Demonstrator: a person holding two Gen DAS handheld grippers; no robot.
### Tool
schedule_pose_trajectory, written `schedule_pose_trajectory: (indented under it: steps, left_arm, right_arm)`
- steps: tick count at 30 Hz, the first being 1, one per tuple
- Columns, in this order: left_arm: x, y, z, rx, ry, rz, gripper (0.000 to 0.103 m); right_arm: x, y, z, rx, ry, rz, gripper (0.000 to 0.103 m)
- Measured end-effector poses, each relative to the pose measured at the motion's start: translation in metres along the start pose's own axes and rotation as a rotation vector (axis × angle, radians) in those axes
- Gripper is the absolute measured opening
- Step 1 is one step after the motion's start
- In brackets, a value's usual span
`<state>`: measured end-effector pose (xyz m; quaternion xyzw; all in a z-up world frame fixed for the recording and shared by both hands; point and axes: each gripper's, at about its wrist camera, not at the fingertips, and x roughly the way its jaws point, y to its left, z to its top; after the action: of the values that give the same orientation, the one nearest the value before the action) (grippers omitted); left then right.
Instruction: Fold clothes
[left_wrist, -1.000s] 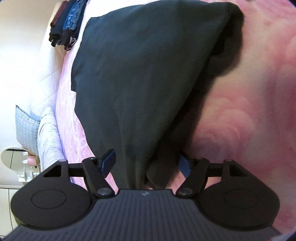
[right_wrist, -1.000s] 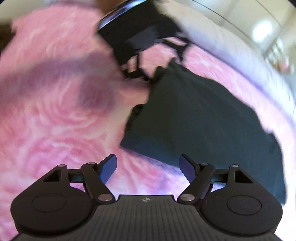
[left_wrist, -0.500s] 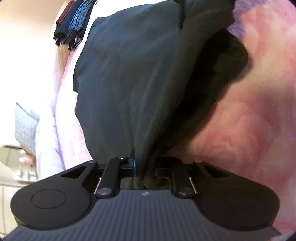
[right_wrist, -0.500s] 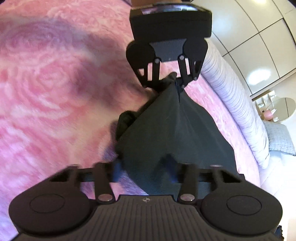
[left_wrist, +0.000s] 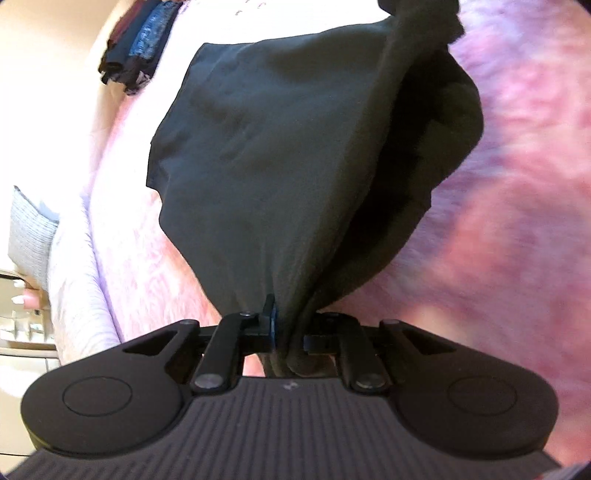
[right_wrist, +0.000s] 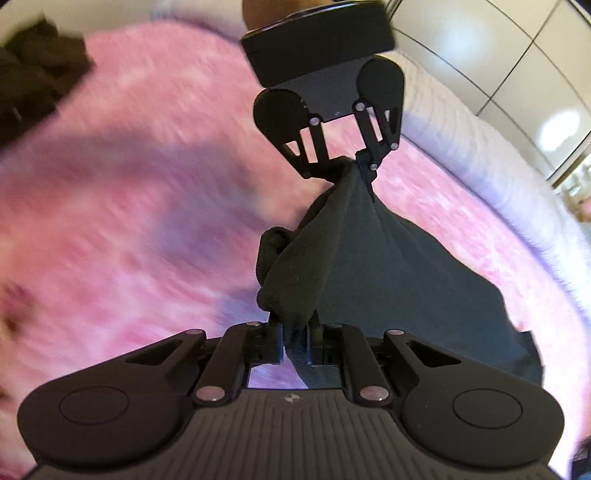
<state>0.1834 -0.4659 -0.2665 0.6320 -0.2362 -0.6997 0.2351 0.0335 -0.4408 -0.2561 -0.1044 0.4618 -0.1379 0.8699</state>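
Light: the room was bright, and the far left of the left wrist view was washed out to white.
Shadow: a dark patch lay on the pink blanket.
Blur: the blanket was smeared in both views.
Edges: bent round, with dark corners.

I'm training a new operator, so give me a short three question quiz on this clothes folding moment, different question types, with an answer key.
1. True or false: the left gripper is shut on the black garment.
2. Multiple choice: what surface lies under the garment? A) a wooden floor B) a pink fluffy blanket C) a glass table
3. Short answer: what sits at the far corner of the bed in the left wrist view?

Key
1. True; its jaws pinch a bunched edge, and the right gripper is shut on the cloth too.
2. B
3. A stack of dark folded clothes.
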Motion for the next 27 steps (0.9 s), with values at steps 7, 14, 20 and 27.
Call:
schedule_pose_trajectory:
  steps: [7, 14, 20, 27]
  left_arm:
    - [0.002, 0.115, 0.055, -0.056, 0.057, -0.023, 0.011]
    - [0.097, 0.245, 0.158, -0.069, 0.053, -0.069, 0.013]
    - [0.23, 0.281, 0.224, -0.068, 0.085, -0.204, 0.03]
    - [0.269, 0.284, 0.221, -0.234, 0.115, -0.275, 0.036]
  right_arm:
    - [-0.054, -0.085, -0.005, 0.381, -0.144, 0.009, 0.011]
    - [-0.08, -0.23, -0.082, 0.764, -0.223, -0.047, 0.011]
    - [-0.047, -0.325, -0.19, 1.15, -0.183, -0.036, 0.012]
    - [0.019, -0.364, -0.295, 1.488, -0.078, 0.071, 0.024]
